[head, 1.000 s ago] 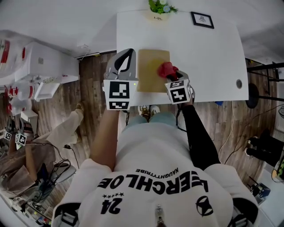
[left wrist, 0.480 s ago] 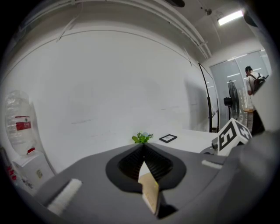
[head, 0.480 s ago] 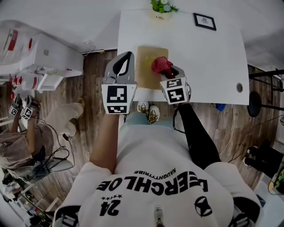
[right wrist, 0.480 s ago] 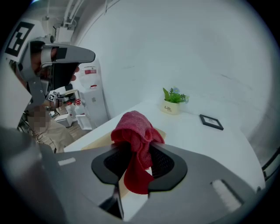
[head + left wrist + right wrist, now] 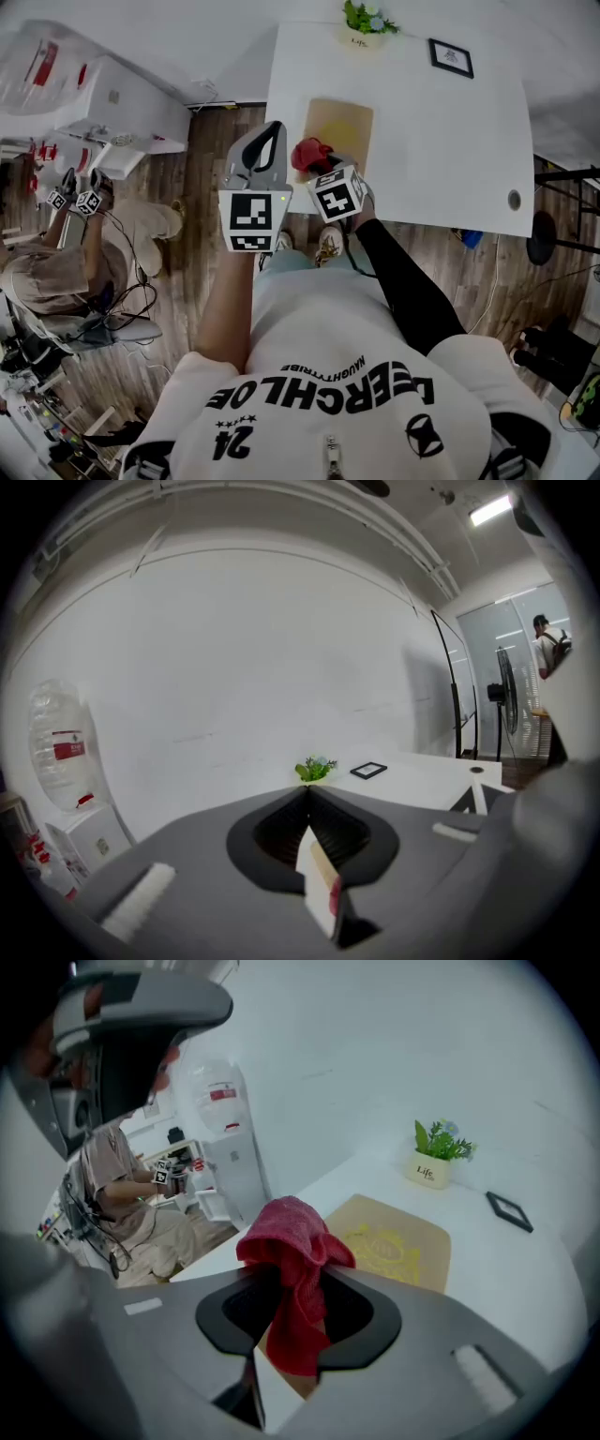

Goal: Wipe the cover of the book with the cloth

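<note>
Head view with both gripper views. The book (image 5: pixel 343 129) lies flat, tan cover up, close to the left edge and near the front edge of the white table (image 5: pixel 441 141). The tabletop to the book's right is bare white as far as a small round hole (image 5: pixel 514 199) near the front right corner. A potted plant (image 5: pixel 367 19) and a small black picture frame (image 5: pixel 451 56) stand along the far edge, against a white wall.

The right gripper (image 5: pixel 292 1283) pinches the red cloth (image 5: pixel 286 1232), bunched between its jaws, over the book's near left corner; contact with the cover cannot be judged. The left gripper (image 5: pixel 307 791), jaws pressed together on nothing, sits at the table's left edge, just beside the book.

Left of the table: wood floor (image 5: pixel 202 178), a water dispenser (image 5: pixel 220 1101) and a seated person (image 5: pixel 122 1194).
</note>
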A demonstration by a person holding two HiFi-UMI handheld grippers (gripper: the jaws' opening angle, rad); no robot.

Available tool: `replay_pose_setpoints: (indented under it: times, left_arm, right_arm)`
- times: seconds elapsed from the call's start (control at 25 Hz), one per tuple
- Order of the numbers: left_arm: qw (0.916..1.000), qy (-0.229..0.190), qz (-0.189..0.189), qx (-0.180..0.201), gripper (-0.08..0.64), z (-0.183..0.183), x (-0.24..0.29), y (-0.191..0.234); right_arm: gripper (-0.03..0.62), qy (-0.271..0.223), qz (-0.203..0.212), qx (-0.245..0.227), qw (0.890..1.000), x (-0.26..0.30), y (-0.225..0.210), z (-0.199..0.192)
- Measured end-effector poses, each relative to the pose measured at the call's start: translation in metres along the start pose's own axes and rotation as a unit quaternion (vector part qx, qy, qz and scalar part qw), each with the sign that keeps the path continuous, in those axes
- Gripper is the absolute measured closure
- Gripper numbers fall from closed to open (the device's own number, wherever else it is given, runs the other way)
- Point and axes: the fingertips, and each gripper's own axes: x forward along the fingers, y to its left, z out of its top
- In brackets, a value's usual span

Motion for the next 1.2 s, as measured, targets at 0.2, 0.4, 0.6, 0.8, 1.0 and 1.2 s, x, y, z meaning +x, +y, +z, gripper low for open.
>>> replay_pose_setpoints:
  times: [0.2, 0.4, 0.6, 0.8, 1.0, 1.2]
  left_arm:
    - [0.9999, -0.002, -0.014, -0.005, 0.503, -0.001, 0.002, 0.002]
    - [0.9989, -0.008, -0.045, -0.007, 0.503, 0.0, 0.015, -0.007]
    - [0.9971, -0.013, -0.075, -0.009, 0.503, 0.005, 0.03, -0.019]
    - [0.9948, -0.021, -0.099, -0.01, 0.503, 0.009, 0.036, -0.027]
    - [0.9935, -0.023, -0.111, -0.008, 0.503, 0.008, 0.034, -0.026]
    - [0.9936, -0.02, -0.111, -0.007, 0.503, 0.007, 0.025, -0.011]
  right_arm:
    - [0.483, 0.006, -0.034, -0.005, 0.999, -0.002, -0.012, -0.009]
    - [0.483, 0.016, -0.077, 0.024, 0.997, -0.025, -0.05, -0.029]
    - [0.483, 0.03, -0.13, 0.064, 0.989, -0.055, -0.093, -0.052]
    - [0.483, 0.049, -0.18, 0.089, 0.978, -0.069, -0.114, -0.072]
    - [0.483, 0.006, -0.196, 0.05, 0.979, -0.075, -0.104, -0.044]
    - [0.483, -0.019, -0.15, 0.003, 0.989, -0.055, -0.055, -0.01]
